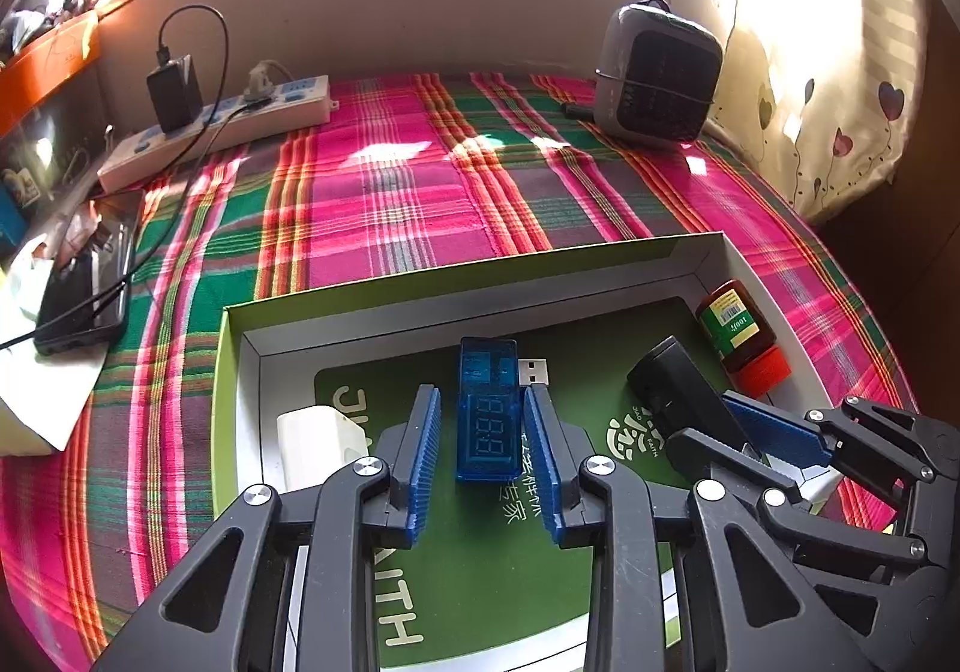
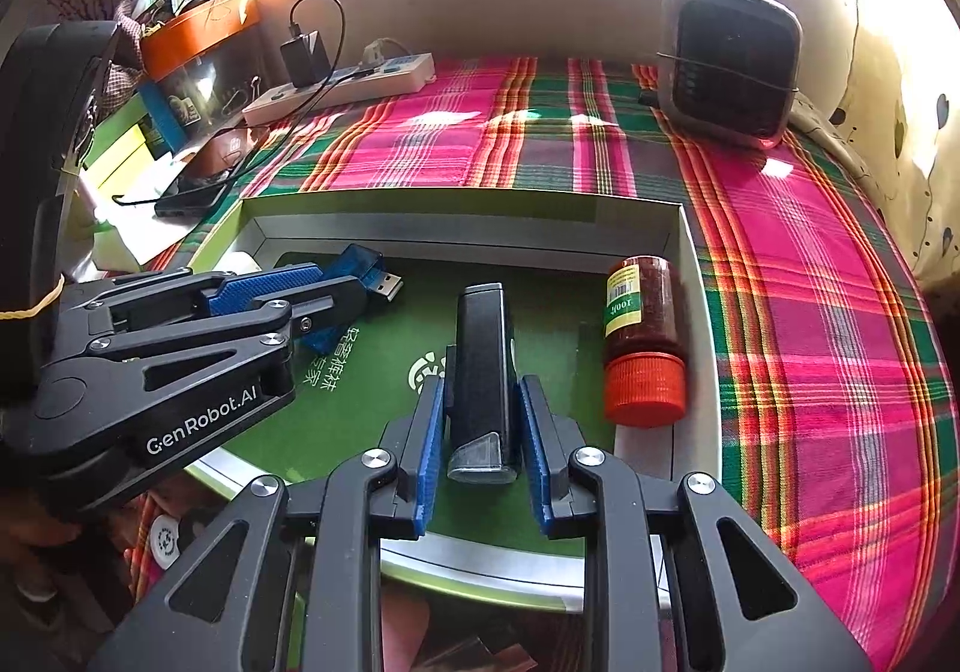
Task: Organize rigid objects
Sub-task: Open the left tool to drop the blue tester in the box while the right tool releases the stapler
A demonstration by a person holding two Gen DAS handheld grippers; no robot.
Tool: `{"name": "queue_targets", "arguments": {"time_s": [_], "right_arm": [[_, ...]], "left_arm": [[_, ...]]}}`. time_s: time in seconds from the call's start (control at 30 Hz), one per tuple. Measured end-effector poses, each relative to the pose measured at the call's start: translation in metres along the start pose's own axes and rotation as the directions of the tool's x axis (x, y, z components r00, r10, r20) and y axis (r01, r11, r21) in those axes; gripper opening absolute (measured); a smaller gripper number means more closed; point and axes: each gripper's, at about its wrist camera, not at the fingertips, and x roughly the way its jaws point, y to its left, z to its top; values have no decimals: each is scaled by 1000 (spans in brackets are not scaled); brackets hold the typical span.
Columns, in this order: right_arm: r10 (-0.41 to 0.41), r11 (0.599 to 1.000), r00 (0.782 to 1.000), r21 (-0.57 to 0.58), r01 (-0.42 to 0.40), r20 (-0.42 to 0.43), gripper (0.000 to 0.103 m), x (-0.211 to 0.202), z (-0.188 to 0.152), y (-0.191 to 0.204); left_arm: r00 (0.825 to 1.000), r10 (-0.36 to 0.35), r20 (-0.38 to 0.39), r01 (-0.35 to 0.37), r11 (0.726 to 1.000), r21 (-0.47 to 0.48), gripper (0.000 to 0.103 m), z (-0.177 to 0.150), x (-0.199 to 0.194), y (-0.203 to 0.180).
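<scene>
My left gripper point(image 1: 483, 429) straddles the blue USB meter point(image 1: 485, 408), fingers apart. My right gripper point(image 2: 482, 429) brackets the black device point(image 2: 483, 366) in the box point(image 2: 468, 219), pads not pressing.

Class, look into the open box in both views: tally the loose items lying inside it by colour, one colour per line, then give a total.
Blue: 1, USB tester
Black: 1, black device
White: 1, white adapter
Red: 1, red-capped bottle
Total: 4
</scene>
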Motion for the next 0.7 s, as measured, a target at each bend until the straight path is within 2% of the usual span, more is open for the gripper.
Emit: {"name": "queue_targets", "arguments": {"time_s": [0.7], "right_arm": [[-10,998,998,62,6,64,32,-31,-13,-3]], "left_arm": [[998,-8,55,8,1000,-8,32,-20,-44,-1]]}}
